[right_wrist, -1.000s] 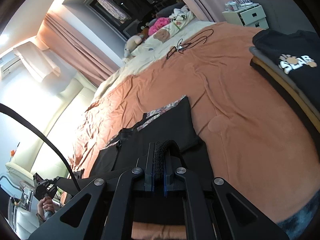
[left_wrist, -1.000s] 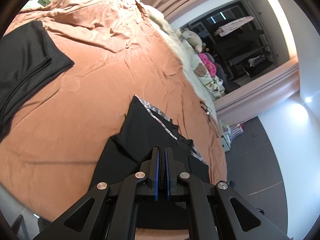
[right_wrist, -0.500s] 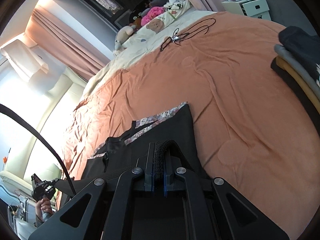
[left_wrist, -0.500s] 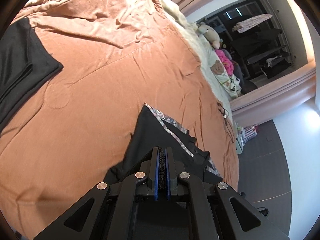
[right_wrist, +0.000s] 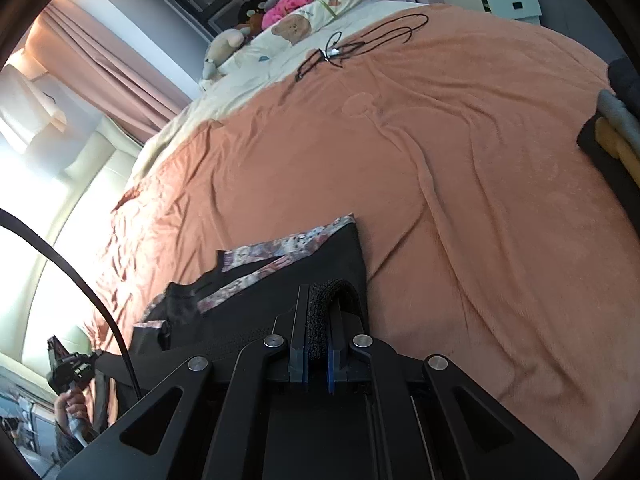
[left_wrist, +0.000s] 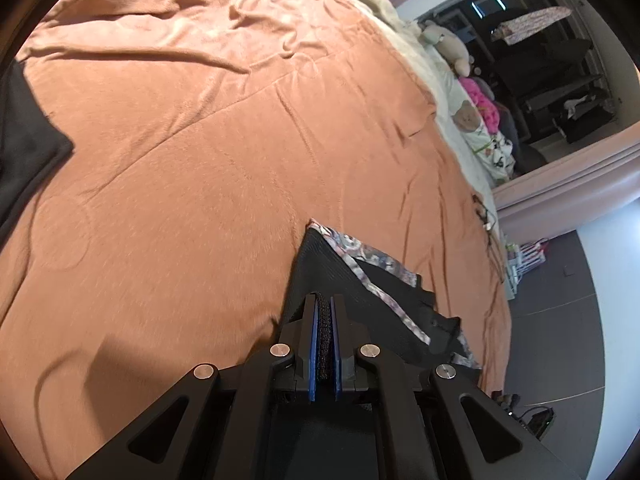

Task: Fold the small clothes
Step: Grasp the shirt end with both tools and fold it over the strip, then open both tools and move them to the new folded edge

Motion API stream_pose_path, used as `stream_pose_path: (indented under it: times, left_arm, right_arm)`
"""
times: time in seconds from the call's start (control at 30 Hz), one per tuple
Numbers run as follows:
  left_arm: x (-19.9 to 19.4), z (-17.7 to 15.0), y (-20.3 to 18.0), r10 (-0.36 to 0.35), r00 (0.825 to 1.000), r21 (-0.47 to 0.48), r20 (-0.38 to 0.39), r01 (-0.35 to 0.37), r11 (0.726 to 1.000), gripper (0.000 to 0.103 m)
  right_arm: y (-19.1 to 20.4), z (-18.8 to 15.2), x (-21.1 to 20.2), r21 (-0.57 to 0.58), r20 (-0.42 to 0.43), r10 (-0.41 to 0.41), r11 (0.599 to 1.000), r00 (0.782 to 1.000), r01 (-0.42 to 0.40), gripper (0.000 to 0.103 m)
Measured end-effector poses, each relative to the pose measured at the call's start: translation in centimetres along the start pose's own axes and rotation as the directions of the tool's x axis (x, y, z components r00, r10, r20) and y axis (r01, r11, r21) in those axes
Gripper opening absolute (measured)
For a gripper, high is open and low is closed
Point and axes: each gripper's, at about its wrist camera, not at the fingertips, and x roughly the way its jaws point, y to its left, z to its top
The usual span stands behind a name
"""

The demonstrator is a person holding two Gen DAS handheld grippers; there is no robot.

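We see the left tool point(left_wrist: 324, 312) pressed together on the black waistband of a small black garment point(left_wrist: 340, 276), and the right tool point(right_wrist: 320, 308) pinching a fold of the same waistband. The garment point(right_wrist: 280, 280) hangs from both tools just above the near part of a bed, its floral-trimmed hem end reaching away from us and touching the orange blanket point(left_wrist: 224, 152). Its long axis runs from the tools toward the middle of the bed.

The blanket point(right_wrist: 440, 160) is creased and covers most of the bed. A dark folded cloth point(left_wrist: 24, 140) lies at the left edge of the left view, and a stack of folded clothes point(right_wrist: 612, 140) sits at the right edge of the right view. Farther off, a black cable point(right_wrist: 360, 40) lies on the blanket near cream bedding with soft toys point(right_wrist: 224, 44). Beyond are pink curtains point(right_wrist: 104, 64), a white bedside cabinet point(right_wrist: 504, 0) and dark shelving point(left_wrist: 552, 72).
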Motion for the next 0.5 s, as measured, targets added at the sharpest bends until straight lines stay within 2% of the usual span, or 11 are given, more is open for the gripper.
stream_pose_path:
  times: [0.03, 0.1, 0.13, 0.17, 0.2, 0.23, 0.27, 0.3, 0.43, 0.5]
  left_arm:
    - [0.5, 0.3, -0.1, 0.010, 1.000, 0.007, -0.005, -0.010, 1.000, 0.006]
    - [1.5, 1.0, -0.3, 0.087, 0.996, 0.038, 0.000, -0.087, 0.995, 0.009]
    - [1.7, 1.2, -0.3, 0.103, 0.995, 0.045, 0.000, -0.103, 0.994, 0.019]
    - [2.0, 1.4, -0.3, 0.106, 0.994, 0.051, -0.004, -0.106, 0.993, 0.037]
    - [2.1, 1.5, -0.3, 0.099, 0.995, 0.053, -0.004, -0.098, 0.994, 0.047]
    - [2.1, 1.5, -0.3, 0.099, 0.995, 0.060, 0.001, -0.098, 0.993, 0.062]
    - [2.1, 1.5, -0.4, 0.109, 0.994, 0.080, 0.008, -0.109, 0.991, 0.069]
    - [2.1, 1.5, -0.6, 0.122, 0.992, 0.102, 0.010, -0.122, 0.987, 0.071]
    - [2.3, 1.0, -1.4, 0.168, 0.985, 0.209, -0.030, -0.158, 0.965, 0.075]
    - [2.5, 0.3, -1.9, 0.209, 0.977, 0.286, -0.054, -0.185, 0.940, 0.081]
  right_arm:
    - [0.1, 0.2, 0.4, -0.004, -0.005, -0.014, 1.000, 1.000, 0.014, 0.003]
    - [0.3, 0.6, 1.3, -0.020, -0.016, -0.043, 0.999, 0.999, 0.042, 0.005]
    - [0.4, 0.7, 1.6, -0.023, -0.025, -0.046, 0.999, 0.999, 0.045, 0.006]
    - [0.6, 0.8, 1.8, -0.025, -0.035, -0.047, 0.999, 0.998, 0.046, 0.009]
    - [0.9, 0.8, 1.9, -0.036, -0.036, -0.053, 0.998, 0.998, 0.051, 0.018]
    - [1.1, 0.8, 1.8, -0.052, -0.033, -0.064, 0.997, 0.997, 0.062, 0.027]
    - [1.4, 0.8, 1.5, -0.067, -0.024, -0.072, 0.995, 0.997, 0.070, 0.052]
    - [1.7, 0.8, 1.2, -0.079, -0.011, -0.077, 0.994, 0.997, 0.076, 0.070]
    - [2.1, 0.5, 0.8, -0.134, -0.014, -0.097, 0.987, 0.995, 0.094, 0.071]
    - [2.6, 0.1, 0.7, -0.183, -0.031, -0.120, 0.977, 0.992, 0.112, 0.071]
